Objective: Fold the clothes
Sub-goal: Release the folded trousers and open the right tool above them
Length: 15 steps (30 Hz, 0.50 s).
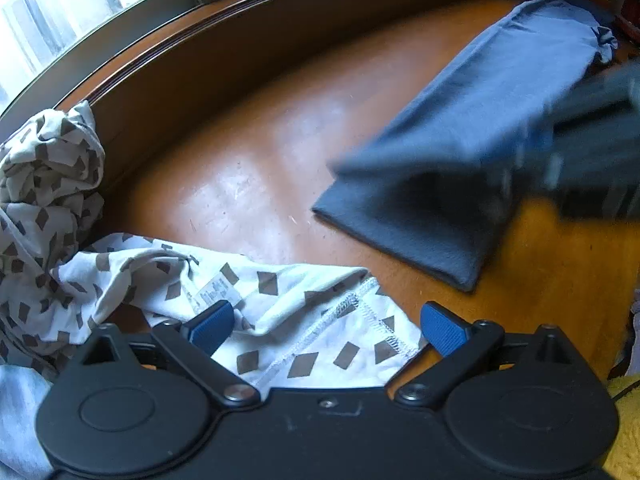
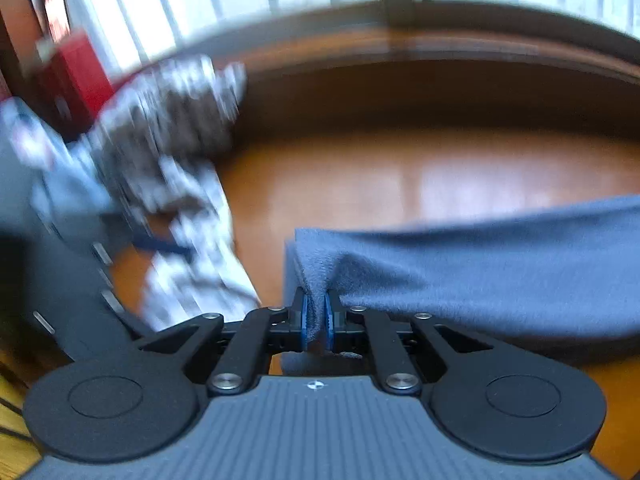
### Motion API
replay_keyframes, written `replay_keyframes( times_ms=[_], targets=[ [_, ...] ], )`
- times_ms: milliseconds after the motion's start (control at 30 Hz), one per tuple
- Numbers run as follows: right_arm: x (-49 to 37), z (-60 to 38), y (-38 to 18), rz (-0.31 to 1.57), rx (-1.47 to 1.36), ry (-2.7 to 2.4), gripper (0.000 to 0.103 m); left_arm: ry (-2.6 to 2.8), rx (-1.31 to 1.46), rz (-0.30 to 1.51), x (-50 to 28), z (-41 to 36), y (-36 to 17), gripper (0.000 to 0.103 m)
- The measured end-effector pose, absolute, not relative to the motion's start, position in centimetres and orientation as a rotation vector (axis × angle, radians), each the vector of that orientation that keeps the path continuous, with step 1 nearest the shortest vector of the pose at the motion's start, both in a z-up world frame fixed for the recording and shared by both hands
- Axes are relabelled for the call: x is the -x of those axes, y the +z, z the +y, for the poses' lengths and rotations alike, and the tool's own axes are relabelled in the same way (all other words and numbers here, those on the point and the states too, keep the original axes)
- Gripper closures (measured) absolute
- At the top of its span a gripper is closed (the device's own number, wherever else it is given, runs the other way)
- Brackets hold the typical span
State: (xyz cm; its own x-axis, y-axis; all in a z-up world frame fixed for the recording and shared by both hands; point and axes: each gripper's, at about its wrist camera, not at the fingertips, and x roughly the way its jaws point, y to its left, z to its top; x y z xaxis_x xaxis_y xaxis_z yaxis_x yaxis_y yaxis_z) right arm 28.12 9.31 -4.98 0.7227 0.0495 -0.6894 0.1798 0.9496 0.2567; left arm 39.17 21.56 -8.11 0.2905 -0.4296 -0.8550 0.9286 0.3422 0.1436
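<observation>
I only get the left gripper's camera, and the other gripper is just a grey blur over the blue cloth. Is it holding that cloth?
Observer: Yes. The right gripper is shut on a pinched fold at the edge of the blue cloth.
Operator: Does it hold the whole cloth up?
Observer: No. Only the pinched bit is raised; the rest lies on the wooden table.
Operator: Anything else near it?
Observer: The patterned garment lies to its left, blurred, with a red box behind it.
</observation>
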Motion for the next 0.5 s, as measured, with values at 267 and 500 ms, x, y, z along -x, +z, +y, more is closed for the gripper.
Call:
replay_keyframes(
  times_ms=[267, 500],
  targets=[
    [-30.5, 9.1, -9.1, 0.81, -0.561, 0.052, 0.067, -1.036, -0.733, 0.831, -39.3, 22.0, -8.0, 0.002],
    [-28.1, 8.5, -6.0, 0.644, -0.615, 0.087, 0.047, -1.07, -0.669, 0.759, -38.8, 25.2, -5.0, 0.002]
  ],
)
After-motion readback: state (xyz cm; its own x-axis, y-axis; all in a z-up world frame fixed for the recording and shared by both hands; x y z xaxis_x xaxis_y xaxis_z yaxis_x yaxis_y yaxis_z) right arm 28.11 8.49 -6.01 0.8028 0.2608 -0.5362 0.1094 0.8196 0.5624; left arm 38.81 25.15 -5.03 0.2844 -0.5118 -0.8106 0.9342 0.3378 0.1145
